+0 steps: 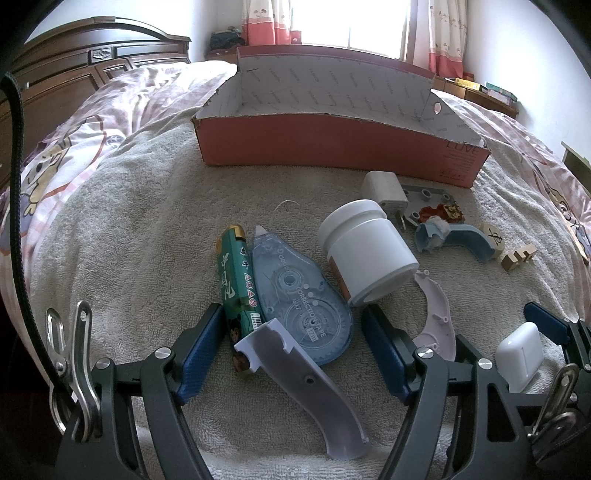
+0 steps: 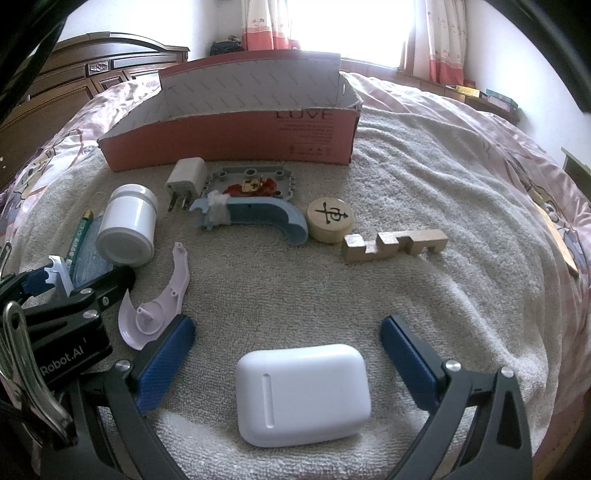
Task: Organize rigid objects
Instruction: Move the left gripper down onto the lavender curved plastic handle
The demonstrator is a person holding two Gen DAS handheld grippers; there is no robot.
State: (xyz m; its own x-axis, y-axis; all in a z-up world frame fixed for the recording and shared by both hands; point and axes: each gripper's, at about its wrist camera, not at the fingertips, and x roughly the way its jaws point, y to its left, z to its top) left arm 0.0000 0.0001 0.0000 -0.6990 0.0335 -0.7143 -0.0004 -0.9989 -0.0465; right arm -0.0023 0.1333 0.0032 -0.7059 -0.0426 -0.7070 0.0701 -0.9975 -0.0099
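A beige towel (image 2: 424, 192) covers a bed with a pink cartoon quilt (image 1: 122, 99), a dark wooden headboard (image 1: 66, 70) and a curtained window (image 1: 351, 22) behind. The open red box (image 1: 332, 144) — printed "LOVE" — stands at the far edge. Left tongs (image 1: 291, 336) gape around a pale plastic shell (image 1: 306, 384), beside a "CORRECTION TAPE" dispenser (image 1: 299, 295). Right tongs (image 2: 288, 354) stand wide either side of a white case (image 2: 303, 395), not touching it.

Open towel (image 2: 406, 192) right of box (image 2: 236, 140); clutter crowds left
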